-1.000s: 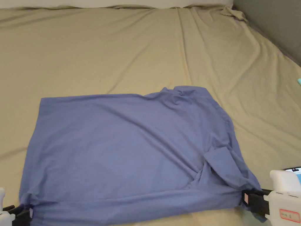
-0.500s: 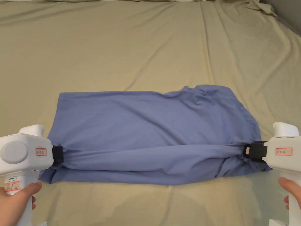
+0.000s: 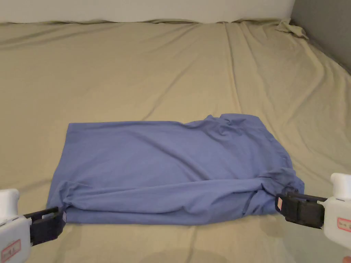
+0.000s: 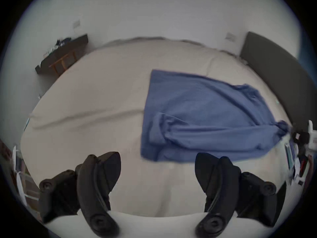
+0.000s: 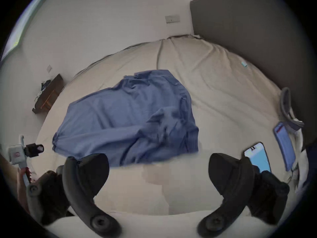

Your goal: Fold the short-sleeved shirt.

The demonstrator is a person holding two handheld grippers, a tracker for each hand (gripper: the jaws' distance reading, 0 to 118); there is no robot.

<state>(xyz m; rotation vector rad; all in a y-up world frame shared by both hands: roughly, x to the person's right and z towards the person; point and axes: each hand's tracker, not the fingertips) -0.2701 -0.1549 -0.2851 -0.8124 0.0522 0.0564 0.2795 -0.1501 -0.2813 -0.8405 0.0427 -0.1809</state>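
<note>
The blue short-sleeved shirt (image 3: pixel 171 167) lies on the tan bed sheet (image 3: pixel 137 68), its near long side folded over into a thick band along the front. The collar end bunches at the right. My left gripper (image 3: pixel 61 219) sits just off the shirt's near left corner, open, holding nothing. In the left gripper view the jaws of my left gripper (image 4: pixel 157 157) stand wide apart over bare sheet, with the shirt (image 4: pixel 197 121) ahead. My right gripper (image 3: pixel 279 204) is open beside the bunched right end. The right gripper view has my right gripper (image 5: pixel 159 157) empty, just short of the shirt (image 5: pixel 128 118).
A dark grey headboard (image 3: pixel 325 30) runs along the bed's right side. Two lit phones (image 5: pixel 257 157) lie at the bed's right edge. A dark shelf (image 4: pixel 63 52) stands beyond the far left of the bed. Open sheet spreads behind the shirt.
Both grippers carried the shirt's near edge up and over, then let it go. They now sit open, drawn back off the two ends. The head camera also shifted.
</note>
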